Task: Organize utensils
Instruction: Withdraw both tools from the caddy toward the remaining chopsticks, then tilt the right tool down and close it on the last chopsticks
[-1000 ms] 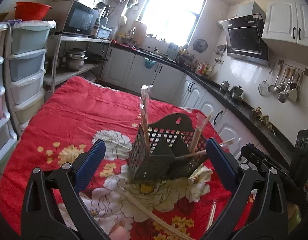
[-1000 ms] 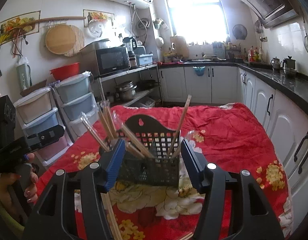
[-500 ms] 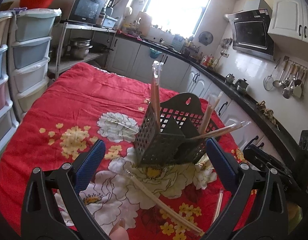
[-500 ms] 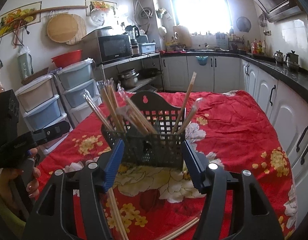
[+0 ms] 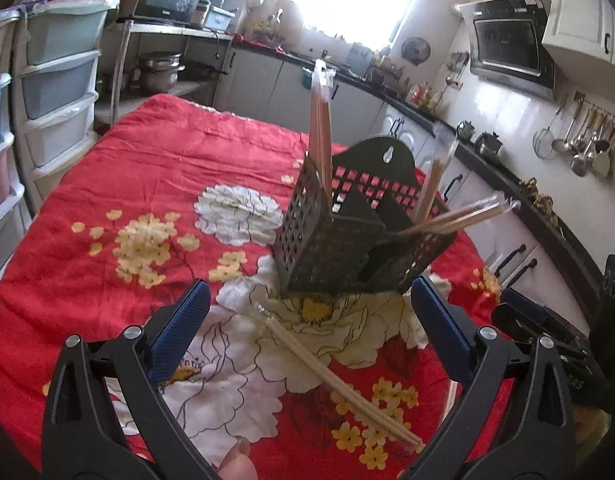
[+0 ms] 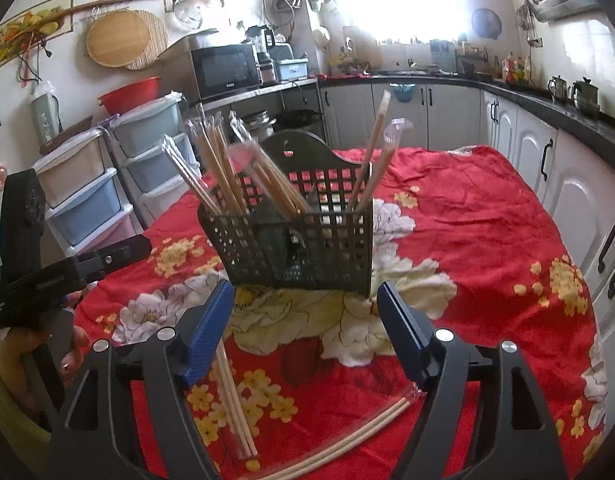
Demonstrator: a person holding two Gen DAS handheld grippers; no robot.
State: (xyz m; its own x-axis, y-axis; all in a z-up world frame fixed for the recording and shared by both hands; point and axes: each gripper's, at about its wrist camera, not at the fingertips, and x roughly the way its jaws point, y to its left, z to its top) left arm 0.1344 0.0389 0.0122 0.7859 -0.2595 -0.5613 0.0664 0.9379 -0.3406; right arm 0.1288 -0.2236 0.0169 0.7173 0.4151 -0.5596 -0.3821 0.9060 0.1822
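chopsticks [image 6: 235, 396] on cloth — under opening right gripper [image 6: 305, 334]

The utensil basket [image 6: 295, 236] stands on the table [image 6: 467, 216] just beyond my jaws, wrapped chopsticks [image 6: 223, 172] upright in it. Two more pairs, one [image 6: 235, 396] to my left and another [image 6: 347, 440] crosswise, lie on the table before the basket.

Left gripper [image 5: 307, 312]: two black plastic arms with triangular cut-outs; silver round screws near each joint; blue ribbed pads on the inner faces of the fingers [image 5: 179, 332]. Right gripper [image 6: 305, 328]: same black frame, same silver screws, same blue textured pads. At far left in the right wrist view, a hand [image 6: 47, 344] with painted nails; yellow-green sleeve [image 6: 11, 400] below.
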